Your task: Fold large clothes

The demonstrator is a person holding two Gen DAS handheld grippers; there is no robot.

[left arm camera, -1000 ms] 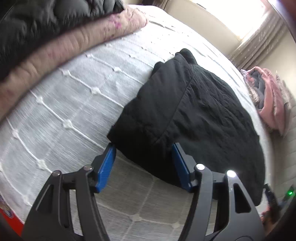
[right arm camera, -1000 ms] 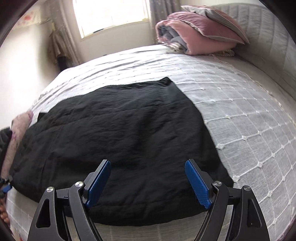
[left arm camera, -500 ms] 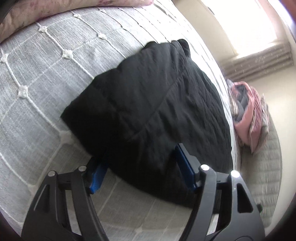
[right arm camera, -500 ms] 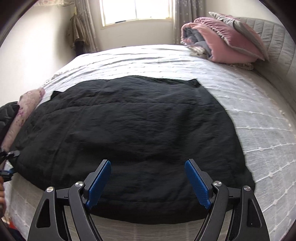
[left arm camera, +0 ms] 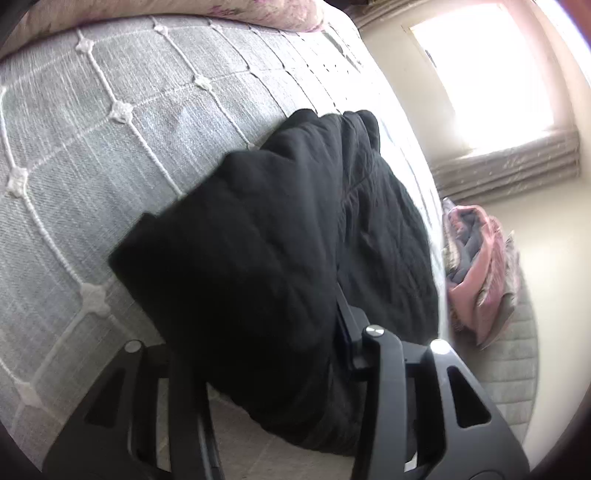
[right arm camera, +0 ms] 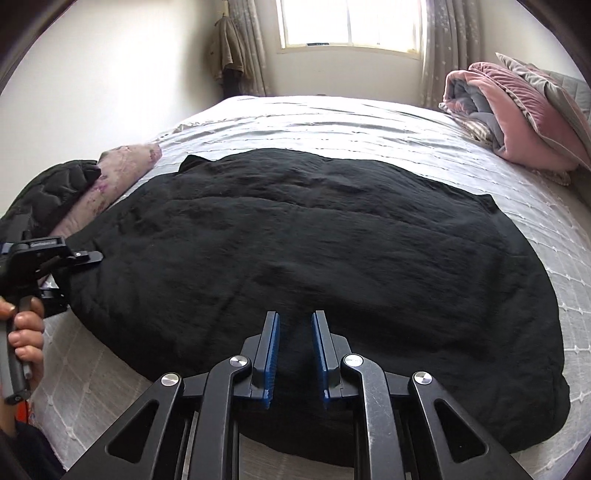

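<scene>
At the bottom centre of the right wrist view, the right claw [right arm camera: 293,345] has its blue pads drawn close together, pinching a raised ridge of the black garment [right arm camera: 314,236] at its near edge. The fabric bunches up between the pads. From there the garment spreads flat over the middle of the bed [right arm camera: 332,118], filling most of the frame, with a small corner sticking out at the upper left and another at the right.

At the left edge of this view, a hand [right arm camera: 24,332] grips the handle of the left claw [right arm camera: 79,256], which meets the garment's left edge.

In the left wrist view, the left claw [left arm camera: 258,354] sits at the bottom of the frame with thick black cloth filling the space between its fingers; the left finger's pad is hidden behind the fabric, and the claw looks clenched on the garment. The cloth lies folded and heaped from the lower centre toward the upper middle, over the grey bedspread with its white diamond stitching.

Farther off, a pink floral roll [right arm camera: 110,184] and a black quilted item [right arm camera: 51,188] lie at the left side of the bed. Folded pink bedding [right arm camera: 517,122] is stacked at the upper right. A bright window [right arm camera: 351,22] with curtains stands at the top centre.
</scene>
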